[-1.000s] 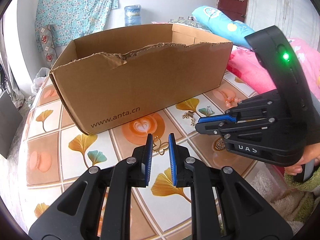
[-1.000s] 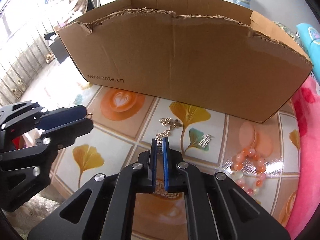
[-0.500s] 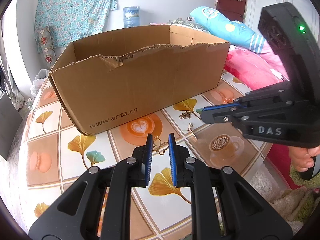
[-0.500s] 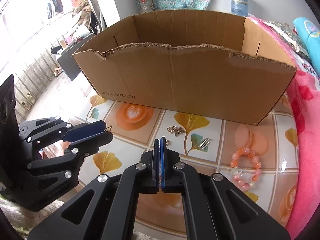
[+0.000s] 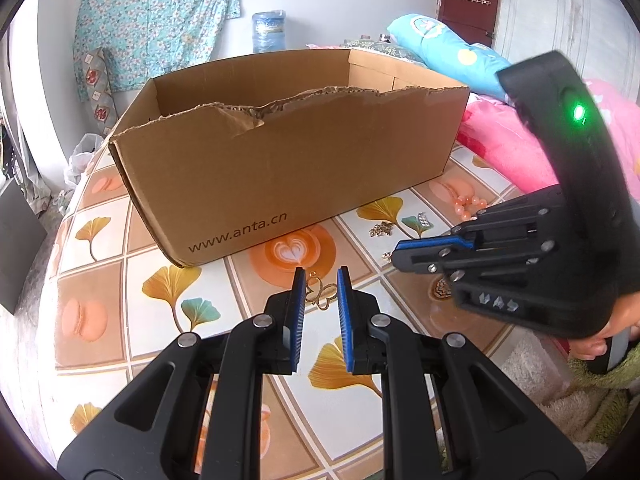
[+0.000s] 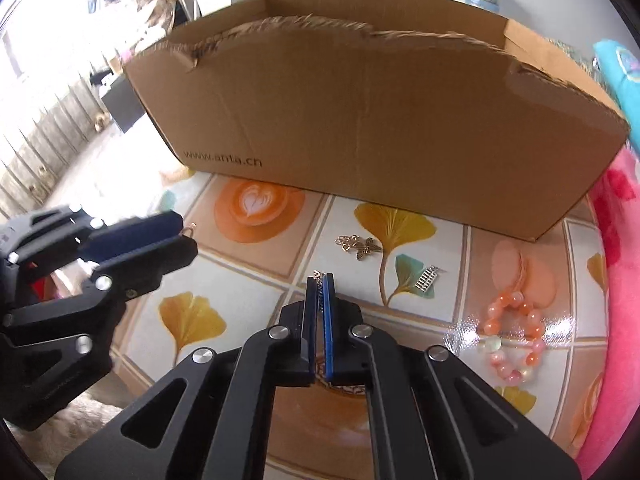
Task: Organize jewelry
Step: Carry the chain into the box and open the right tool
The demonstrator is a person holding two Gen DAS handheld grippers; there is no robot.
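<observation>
My left gripper (image 5: 319, 276) is shut on a gold wire butterfly ornament (image 5: 321, 293), whose small ring pokes past the tips in the right wrist view. It hangs above the patterned table (image 5: 100, 312), in front of the open cardboard box (image 5: 280, 160). To its right, my right gripper (image 6: 319, 278) is shut on a thin gold chain (image 6: 319, 285) that shows between the blue pads, low over the table. On the cloth lie a gold butterfly charm (image 6: 362, 247), a silver bar piece (image 6: 427, 280) and an orange bead bracelet (image 6: 510, 332).
The box (image 6: 360, 120) stands along the far side of the table, its near wall torn at the top. Pink bedding (image 6: 616, 280) borders the table on the right. A shaggy rug (image 5: 568, 400) lies below the near edge. A hand grips the right tool's handle.
The right gripper rose away from the table, then sank back close to it, with the chain still in its jaws. The left gripper and its ornament stayed put.
</observation>
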